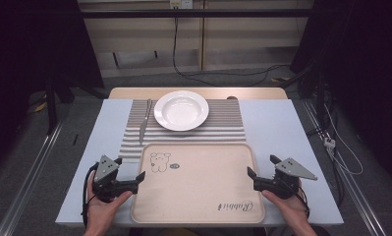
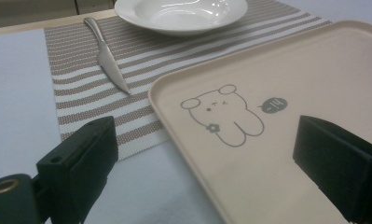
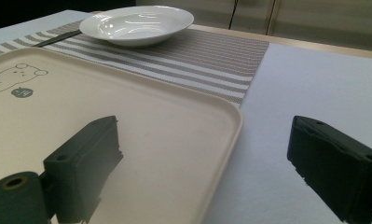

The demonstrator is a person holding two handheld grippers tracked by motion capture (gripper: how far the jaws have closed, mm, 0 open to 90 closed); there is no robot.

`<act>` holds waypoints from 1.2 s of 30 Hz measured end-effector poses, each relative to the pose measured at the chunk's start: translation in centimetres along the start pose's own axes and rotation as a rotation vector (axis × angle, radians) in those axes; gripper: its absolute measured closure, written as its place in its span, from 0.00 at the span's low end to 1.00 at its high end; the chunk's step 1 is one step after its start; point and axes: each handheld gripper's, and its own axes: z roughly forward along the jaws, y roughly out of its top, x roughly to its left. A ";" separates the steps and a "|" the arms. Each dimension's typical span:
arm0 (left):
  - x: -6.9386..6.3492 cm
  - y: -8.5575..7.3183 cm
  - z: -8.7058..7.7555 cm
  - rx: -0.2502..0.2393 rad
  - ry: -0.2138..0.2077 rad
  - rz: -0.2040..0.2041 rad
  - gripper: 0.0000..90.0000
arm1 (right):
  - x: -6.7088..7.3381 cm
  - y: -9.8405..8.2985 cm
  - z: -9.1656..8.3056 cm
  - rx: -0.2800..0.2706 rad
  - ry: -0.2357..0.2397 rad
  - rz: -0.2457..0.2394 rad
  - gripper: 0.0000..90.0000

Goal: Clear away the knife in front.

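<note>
A beige tray point(image 1: 198, 194) with a bear drawing lies at the table's near edge. Beyond it a white plate point(image 1: 181, 110) and a knife point(image 1: 145, 120) rest on a striped placemat point(image 1: 228, 125). My left gripper point(image 1: 130, 168) is open at the tray's left rim. In the left gripper view its jaws straddle the tray's point(image 2: 314, 70) edge without touching it. My right gripper point(image 1: 261, 165) is open at the tray's right rim. In the right gripper view the tray's point(image 3: 127, 93) corner edge lies between the jaws, one over the tray, one over the table.
The pale table point(image 1: 277, 128) has bare surface on both sides of the placemat and tray. A wooden strip point(image 1: 134, 92) runs along its far edge. Cables lie on the floor beyond and to the right.
</note>
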 end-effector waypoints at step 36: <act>1.4 2.4 2.0 0.030 0.025 0.018 0.08 | 0.0 0.2 1.0 0.024 0.019 0.009 0.09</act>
